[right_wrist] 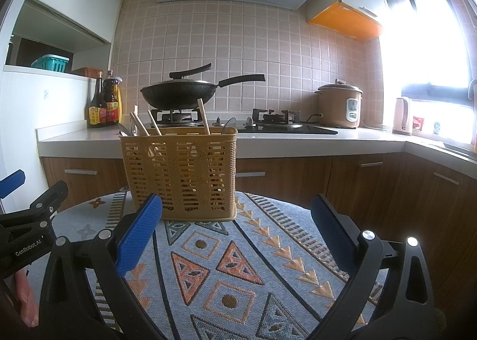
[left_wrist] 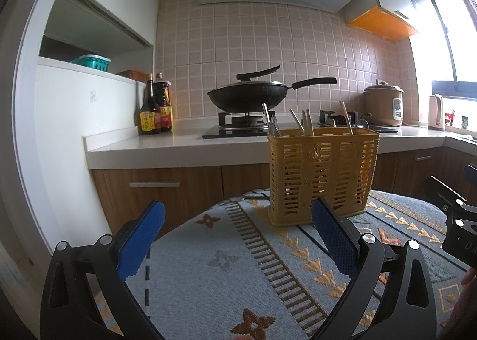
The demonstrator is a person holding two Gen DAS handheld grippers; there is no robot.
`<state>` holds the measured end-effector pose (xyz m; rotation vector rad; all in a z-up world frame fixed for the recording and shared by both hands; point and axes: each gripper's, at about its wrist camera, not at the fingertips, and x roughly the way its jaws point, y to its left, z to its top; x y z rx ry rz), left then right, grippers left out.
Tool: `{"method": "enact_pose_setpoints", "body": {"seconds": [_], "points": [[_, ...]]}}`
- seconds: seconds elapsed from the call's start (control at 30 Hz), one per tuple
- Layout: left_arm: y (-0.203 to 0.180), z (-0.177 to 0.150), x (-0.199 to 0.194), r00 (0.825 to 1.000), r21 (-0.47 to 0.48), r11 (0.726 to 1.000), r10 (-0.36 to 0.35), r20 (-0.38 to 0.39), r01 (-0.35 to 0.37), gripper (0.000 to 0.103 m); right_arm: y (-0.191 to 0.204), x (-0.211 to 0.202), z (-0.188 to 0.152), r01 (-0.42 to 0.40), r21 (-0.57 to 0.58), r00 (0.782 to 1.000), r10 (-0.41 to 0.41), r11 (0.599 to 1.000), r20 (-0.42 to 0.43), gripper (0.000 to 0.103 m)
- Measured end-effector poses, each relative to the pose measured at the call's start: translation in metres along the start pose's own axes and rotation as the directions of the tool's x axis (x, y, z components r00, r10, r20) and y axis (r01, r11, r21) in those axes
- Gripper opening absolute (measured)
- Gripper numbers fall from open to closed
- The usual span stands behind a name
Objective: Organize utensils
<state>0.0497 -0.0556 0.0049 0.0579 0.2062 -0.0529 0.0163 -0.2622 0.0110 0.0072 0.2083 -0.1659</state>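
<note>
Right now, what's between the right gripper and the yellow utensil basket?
Only bare patterned tablecloth lies between the right gripper and the basket, shown in the right wrist view.

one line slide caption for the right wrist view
Open right gripper faces a yellow slotted plastic utensil basket holding wooden chopsticks on a patterned woven tablecloth.

**Daylit kitchen, blown-out window, heavy fisheye**

Daylight enters from the window (right_wrist: 429, 41) at the right of both frames; it is overexposed to white, with glare bleeding onto nearby wall tiles (right_wrist: 369, 65). Centre evenly lit and sharp; patterned cloth (right_wrist: 226, 265) weave crisp. Left side dimmer, shelf recess (left_wrist: 89, 35) shadowed. Strong barrel distortion: the countertop (left_wrist: 143, 146) bows and verticals curve. Black vignette at the corners, with slight purple fringing at the circle's edge. No motion blur.
</note>
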Motion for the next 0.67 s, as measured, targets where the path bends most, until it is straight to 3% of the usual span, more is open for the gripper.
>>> {"method": "enact_pose_setpoints", "body": {"seconds": [0.33, 0.67], "points": [[0.003, 0.0, 0.0, 1.0, -0.008, 1.0, -0.005, 0.006, 0.005, 0.096, 0.001, 0.001, -0.001, -0.002, -0.005, 1.0, 0.002, 1.0, -0.001, 0.095], [0.011, 0.001, 0.007, 0.999, -0.057, 0.998, -0.04, -0.037, 0.037, 0.096, 0.001, 0.001, -0.001, -0.005, 0.0, 1.0, 0.005, 1.0, -0.008, 0.095]]}}
